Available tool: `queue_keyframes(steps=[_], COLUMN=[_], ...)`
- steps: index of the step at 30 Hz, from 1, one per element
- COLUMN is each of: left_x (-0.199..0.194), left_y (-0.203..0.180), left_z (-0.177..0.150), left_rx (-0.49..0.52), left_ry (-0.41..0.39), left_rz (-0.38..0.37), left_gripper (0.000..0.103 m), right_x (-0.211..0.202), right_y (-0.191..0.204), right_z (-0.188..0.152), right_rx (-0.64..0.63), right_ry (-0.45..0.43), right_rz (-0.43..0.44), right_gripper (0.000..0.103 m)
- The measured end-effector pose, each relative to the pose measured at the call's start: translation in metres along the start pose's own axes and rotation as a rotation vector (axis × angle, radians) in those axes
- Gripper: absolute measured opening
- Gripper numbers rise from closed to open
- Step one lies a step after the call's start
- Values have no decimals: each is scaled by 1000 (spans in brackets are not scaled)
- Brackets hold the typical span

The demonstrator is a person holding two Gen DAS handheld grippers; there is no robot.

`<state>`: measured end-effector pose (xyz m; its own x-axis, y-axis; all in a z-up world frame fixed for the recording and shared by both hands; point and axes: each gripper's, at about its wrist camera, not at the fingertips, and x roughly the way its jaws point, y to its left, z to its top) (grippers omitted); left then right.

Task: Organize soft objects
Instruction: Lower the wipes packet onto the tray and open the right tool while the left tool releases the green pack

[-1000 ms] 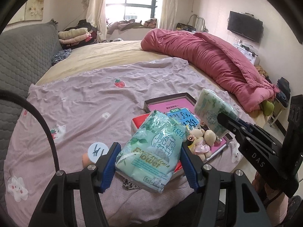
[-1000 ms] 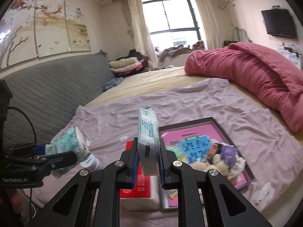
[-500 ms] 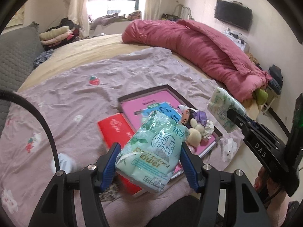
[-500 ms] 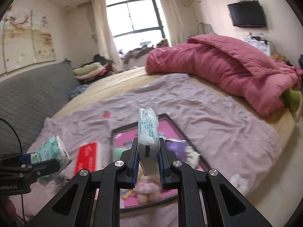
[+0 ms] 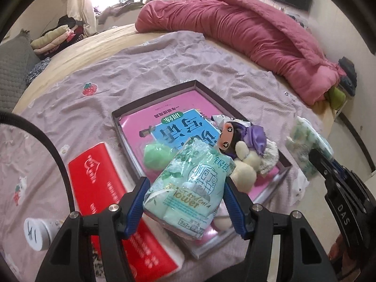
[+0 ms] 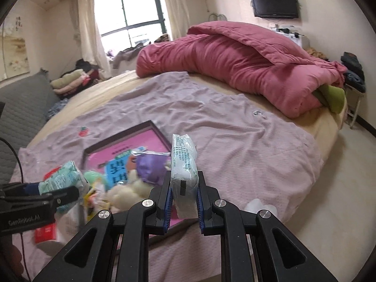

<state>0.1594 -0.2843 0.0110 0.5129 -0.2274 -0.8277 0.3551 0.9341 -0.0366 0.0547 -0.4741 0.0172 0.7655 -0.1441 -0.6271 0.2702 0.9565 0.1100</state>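
Note:
My left gripper [image 5: 185, 202] is shut on a green tissue pack [image 5: 188, 188], held above the near edge of a shallow box lid [image 5: 197, 87]. In the lid lie a pink and blue book [image 5: 185, 127], a plush doll [image 5: 244, 150] and a green soft ball [image 5: 156, 154]. My right gripper [image 6: 183, 202] is shut on a second tissue pack [image 6: 183, 162], held edge-on over the lid's right side; it shows at the right of the left wrist view [image 5: 307, 148]. The left gripper with its pack shows at the left of the right wrist view [image 6: 63, 183].
A red tissue box [image 5: 110, 192] and a small white cup [image 5: 37, 233] lie on the lilac sheet [image 6: 235, 127] left of the lid. A rolled pink duvet [image 6: 246, 65] fills the far right of the bed. Folded clothes [image 5: 54, 40] sit at the far left.
Both grippers have swung to the right and moved closer over the box lid, each still holding its tissue pack. The doll and lid now sit nearer to both cameras.

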Motion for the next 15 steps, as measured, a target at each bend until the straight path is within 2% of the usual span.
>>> queue_keyframes(steps=[6, 15], left_x=[28, 50], left_y=[-2, 6], left_z=[8, 15], left_rx=[9, -13], left_ry=[33, 58], left_rz=[8, -10], left_gripper=[63, 63], right_x=[28, 59], right_y=[15, 28], right_z=[-8, -18], right_rx=[-71, -103], right_ry=[41, 97], right_rz=[-27, 33], right_gripper=[18, 19])
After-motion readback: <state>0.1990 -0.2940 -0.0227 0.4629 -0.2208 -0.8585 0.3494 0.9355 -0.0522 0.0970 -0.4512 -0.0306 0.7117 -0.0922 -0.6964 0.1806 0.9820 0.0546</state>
